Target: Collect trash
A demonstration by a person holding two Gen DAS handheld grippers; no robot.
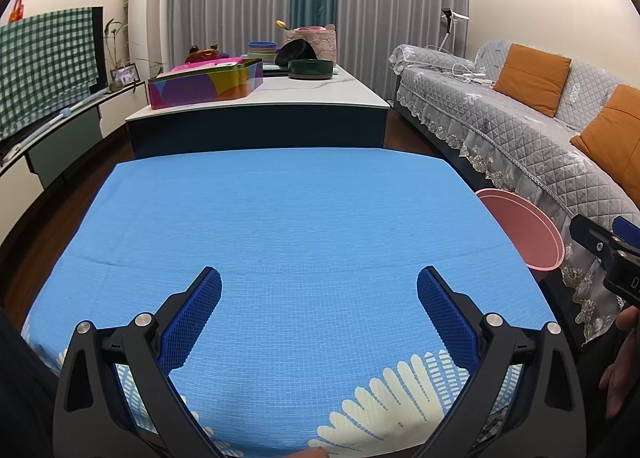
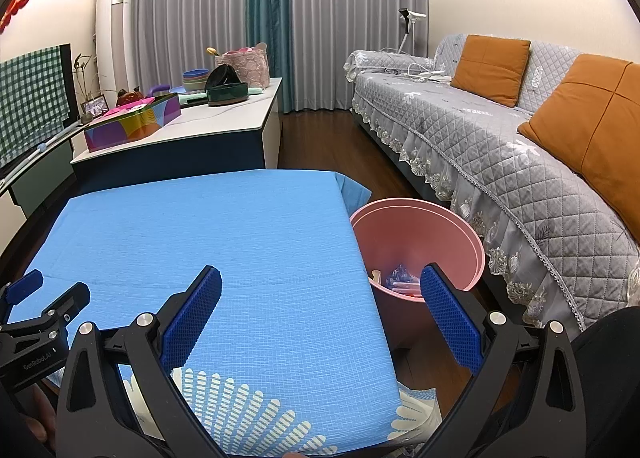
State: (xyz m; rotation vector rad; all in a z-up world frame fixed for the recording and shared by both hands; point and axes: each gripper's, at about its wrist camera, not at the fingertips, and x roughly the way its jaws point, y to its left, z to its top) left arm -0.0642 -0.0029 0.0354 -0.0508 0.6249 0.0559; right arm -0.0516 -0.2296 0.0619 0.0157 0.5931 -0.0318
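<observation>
A pink bin (image 2: 424, 234) stands on the floor at the right edge of a table under a blue cloth (image 2: 208, 242). Several pieces of trash (image 2: 394, 278) lie at its bottom. My right gripper (image 2: 320, 286) is open and empty, above the table's right edge, its right finger in front of the bin. My left gripper (image 1: 319, 286) is open and empty over the near part of the blue cloth (image 1: 280, 218). The bin (image 1: 524, 234) shows at the right in the left wrist view, with part of the right gripper (image 1: 608, 254) beyond it.
A grey sofa (image 2: 500, 146) with orange cushions (image 2: 490, 66) runs along the right. A low white table (image 1: 280, 98) behind the blue one carries a colourful box (image 1: 204, 84), bowls and a basket. A TV stand sits at the left.
</observation>
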